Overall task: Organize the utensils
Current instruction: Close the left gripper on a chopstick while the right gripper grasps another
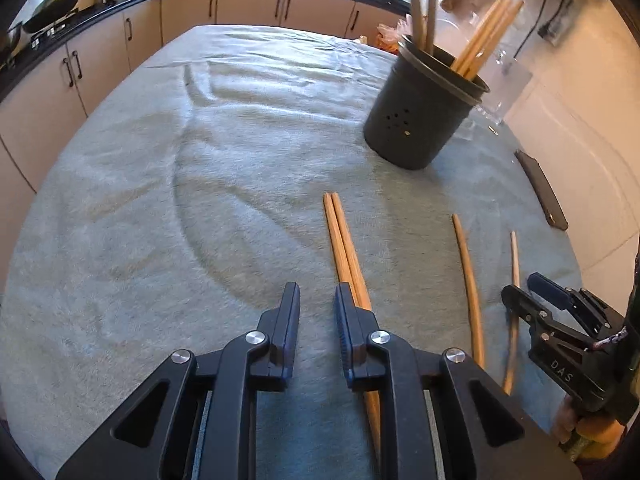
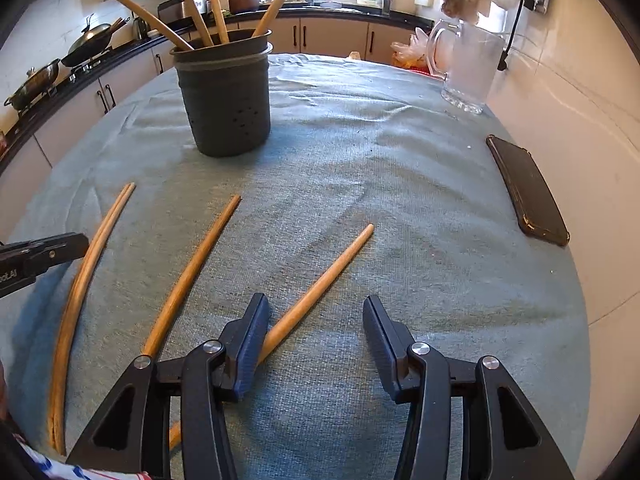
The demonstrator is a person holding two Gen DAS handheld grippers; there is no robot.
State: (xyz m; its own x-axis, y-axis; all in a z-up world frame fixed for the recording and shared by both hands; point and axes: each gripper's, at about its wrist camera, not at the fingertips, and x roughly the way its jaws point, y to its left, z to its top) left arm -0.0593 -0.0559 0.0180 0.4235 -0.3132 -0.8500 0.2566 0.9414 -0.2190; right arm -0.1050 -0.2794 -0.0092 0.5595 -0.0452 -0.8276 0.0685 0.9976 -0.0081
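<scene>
i am hovering my right tool [image 2: 316,320] agape beside a lone chopstick [image 2: 320,288]; my left tool [image 1: 318,304], narrowly parted, is gripping nothing. closing off-center could roll the chopstick away across the bench [image 2: 400,200].

"DAS" on right claw [image 1: 538,294]

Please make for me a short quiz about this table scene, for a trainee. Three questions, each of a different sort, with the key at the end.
1. How many chopsticks lie loose on the cloth?
2. True or false: the right gripper has its jaws open, clamped on nothing.
3. Which thing lies at the table's edge by the wall? A. phone B. spoon C. plate

Key: 1. four; 2. true; 3. A
</scene>
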